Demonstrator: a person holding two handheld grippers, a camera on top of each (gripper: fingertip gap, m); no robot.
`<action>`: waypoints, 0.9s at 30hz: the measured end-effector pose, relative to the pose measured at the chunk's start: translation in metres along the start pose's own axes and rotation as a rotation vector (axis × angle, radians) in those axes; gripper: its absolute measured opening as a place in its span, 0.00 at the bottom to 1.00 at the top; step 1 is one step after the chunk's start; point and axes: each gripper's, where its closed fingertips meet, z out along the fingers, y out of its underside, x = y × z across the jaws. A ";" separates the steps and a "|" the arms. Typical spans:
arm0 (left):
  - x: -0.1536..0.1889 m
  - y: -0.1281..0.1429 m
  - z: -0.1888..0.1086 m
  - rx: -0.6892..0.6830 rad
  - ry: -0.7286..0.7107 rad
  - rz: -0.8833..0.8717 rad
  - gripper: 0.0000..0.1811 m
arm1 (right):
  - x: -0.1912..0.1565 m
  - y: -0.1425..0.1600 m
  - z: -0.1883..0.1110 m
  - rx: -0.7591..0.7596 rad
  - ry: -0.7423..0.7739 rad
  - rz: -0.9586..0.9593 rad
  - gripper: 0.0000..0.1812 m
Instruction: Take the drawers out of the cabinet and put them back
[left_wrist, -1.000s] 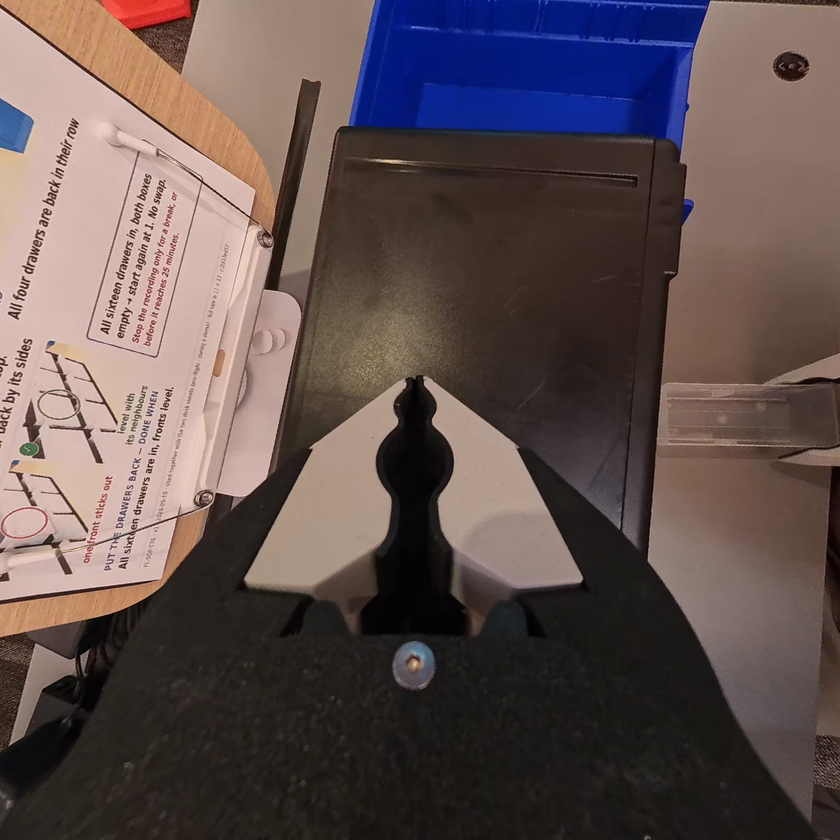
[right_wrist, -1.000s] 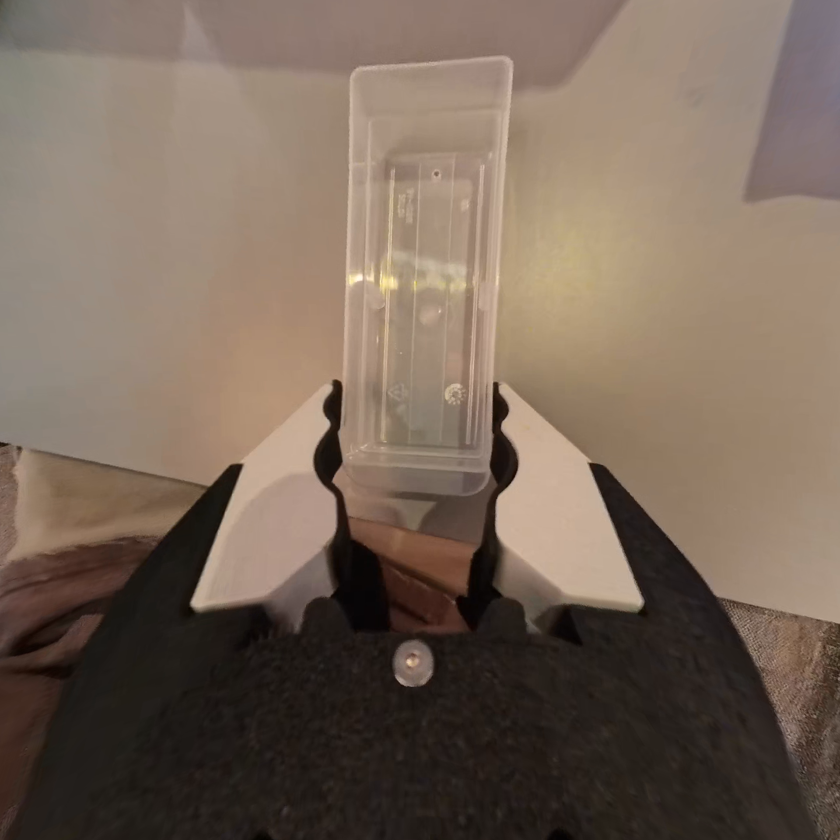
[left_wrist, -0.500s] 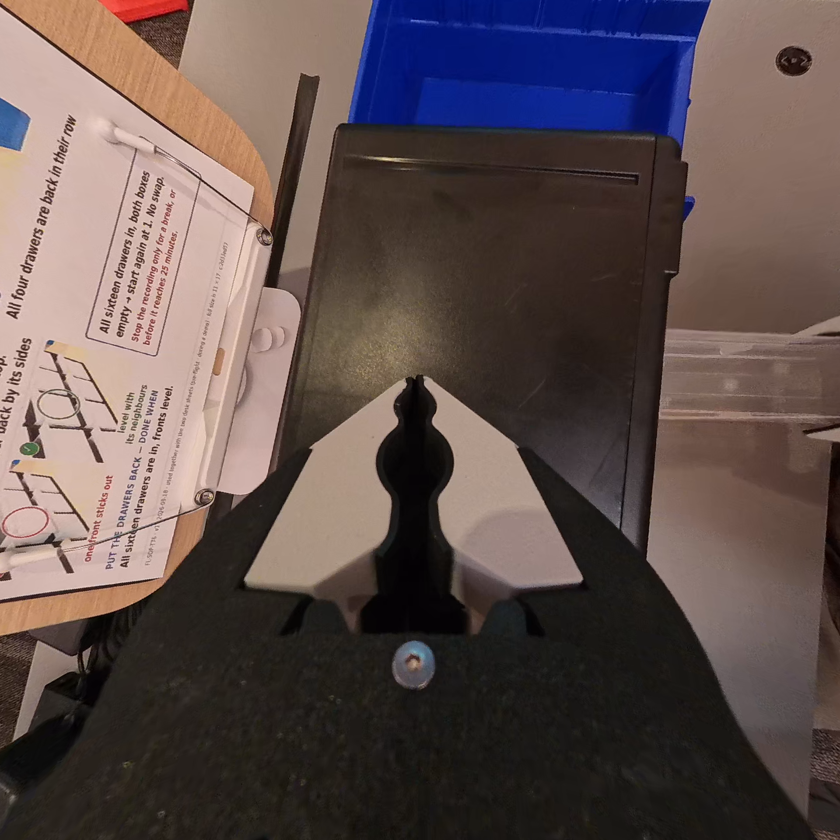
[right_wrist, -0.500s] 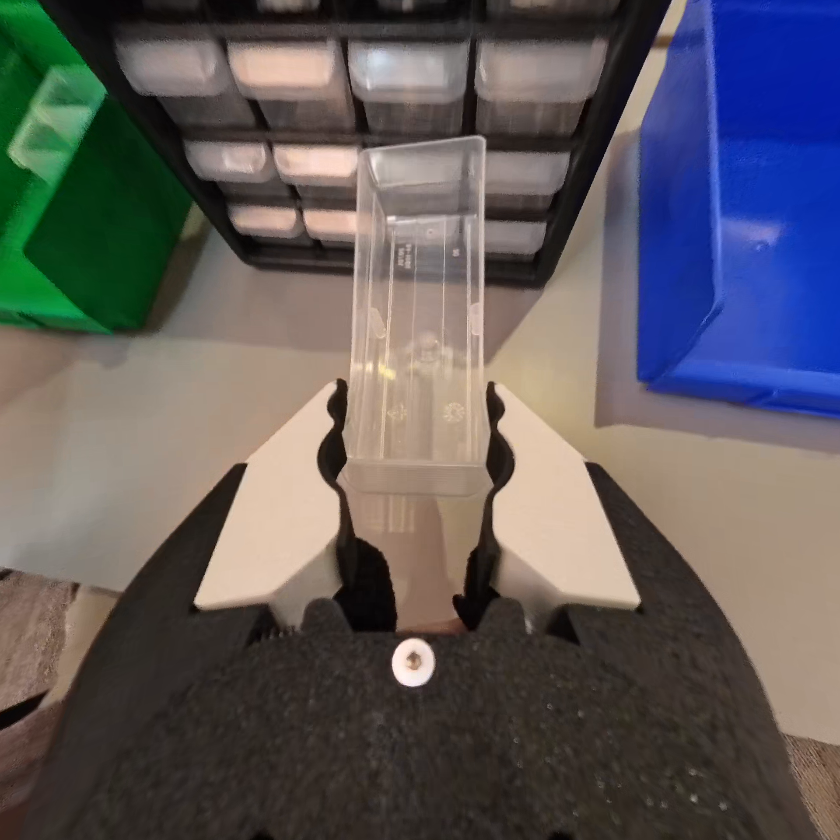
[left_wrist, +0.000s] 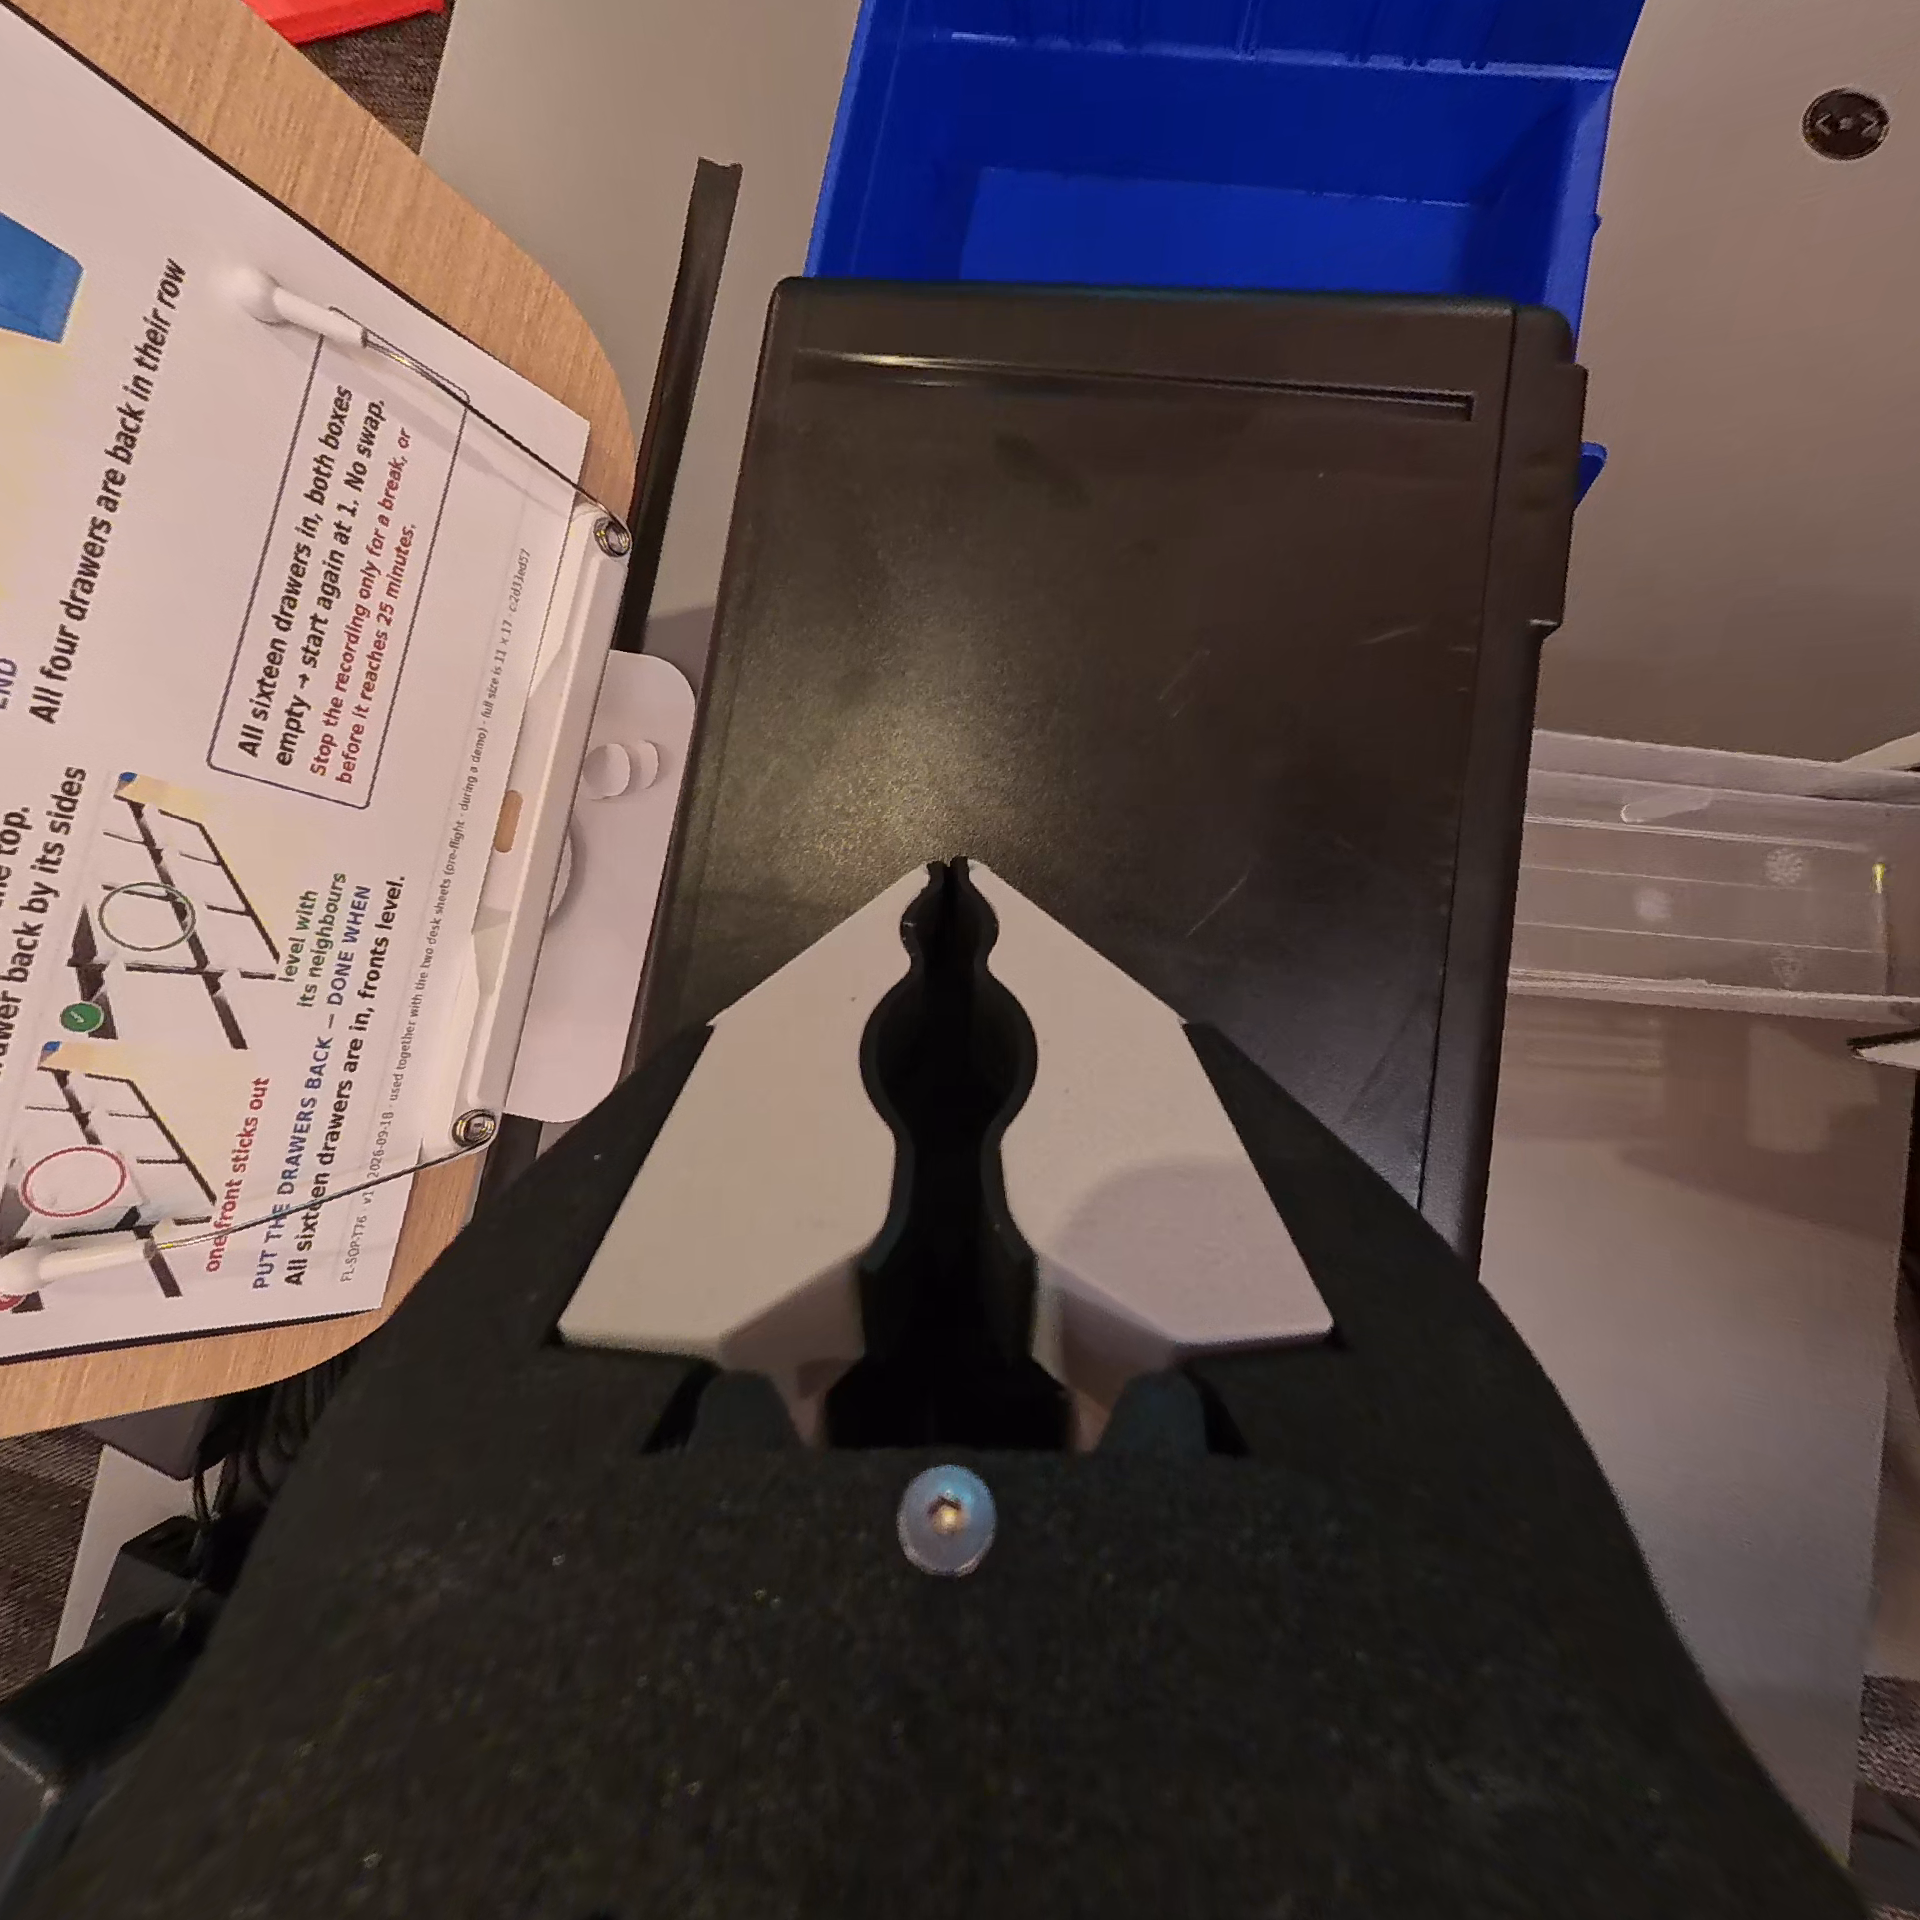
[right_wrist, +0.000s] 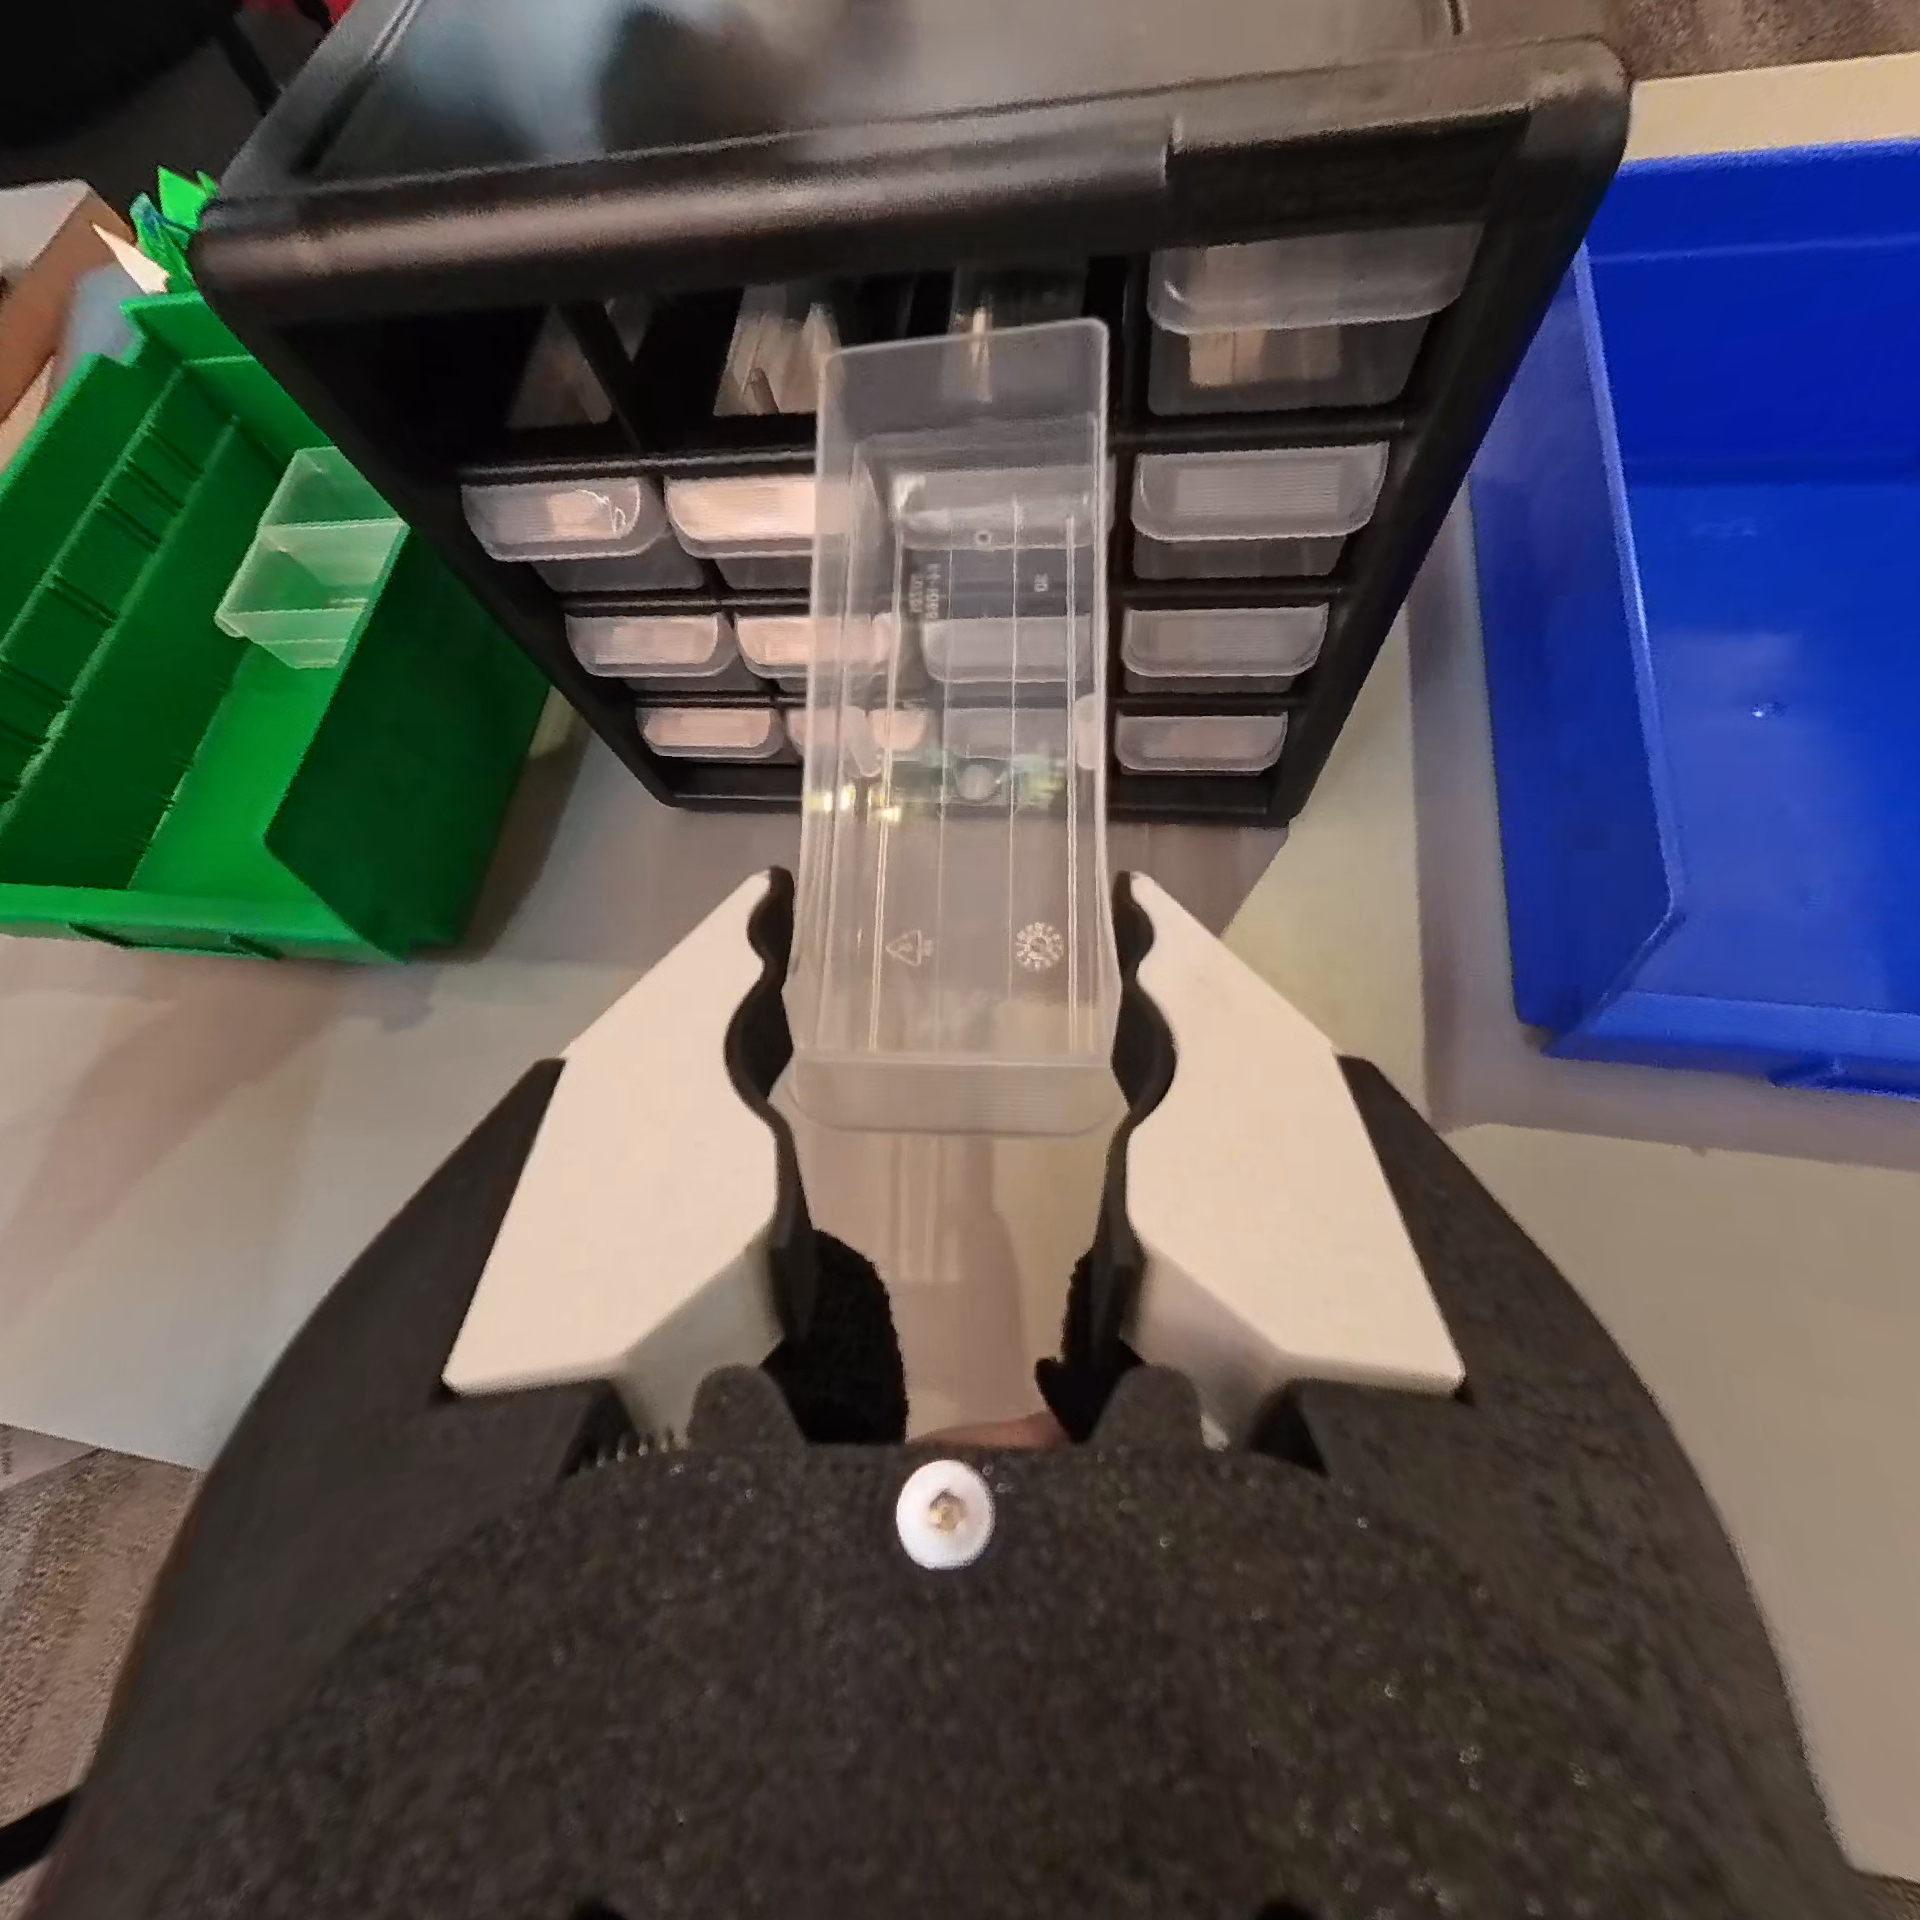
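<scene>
The black cabinet stands ahead in the right wrist view, most slots holding clear drawers; three top-row slots at left and middle are empty. My right gripper is shut on a clear drawer, held by its sides and pointing at the top row's third slot. My left gripper is shut and empty, pressed on the cabinet's top. The held drawer also shows at the right edge of the left wrist view.
A green bin left of the cabinet holds a clear drawer. A blue bin stands right of it, also in the left wrist view. An instruction sheet on a wooden board lies to the left.
My right gripper has swung the drawer from facing a blank wall round to the cabinet front and up toward the top row. The left gripper has stayed on the cabinet top.
</scene>
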 end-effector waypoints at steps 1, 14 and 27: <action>0.000 0.000 0.000 0.001 0.000 0.001 0.00 | -0.001 -0.002 0.000 0.004 -0.005 0.006 0.34; 0.000 0.000 0.000 0.017 -0.001 -0.006 0.00 | 0.002 -0.012 0.005 -0.003 -0.031 0.036 0.34; 0.000 0.000 0.000 0.003 -0.011 0.005 0.00 | -0.002 -0.015 0.004 -0.082 -0.016 0.086 0.34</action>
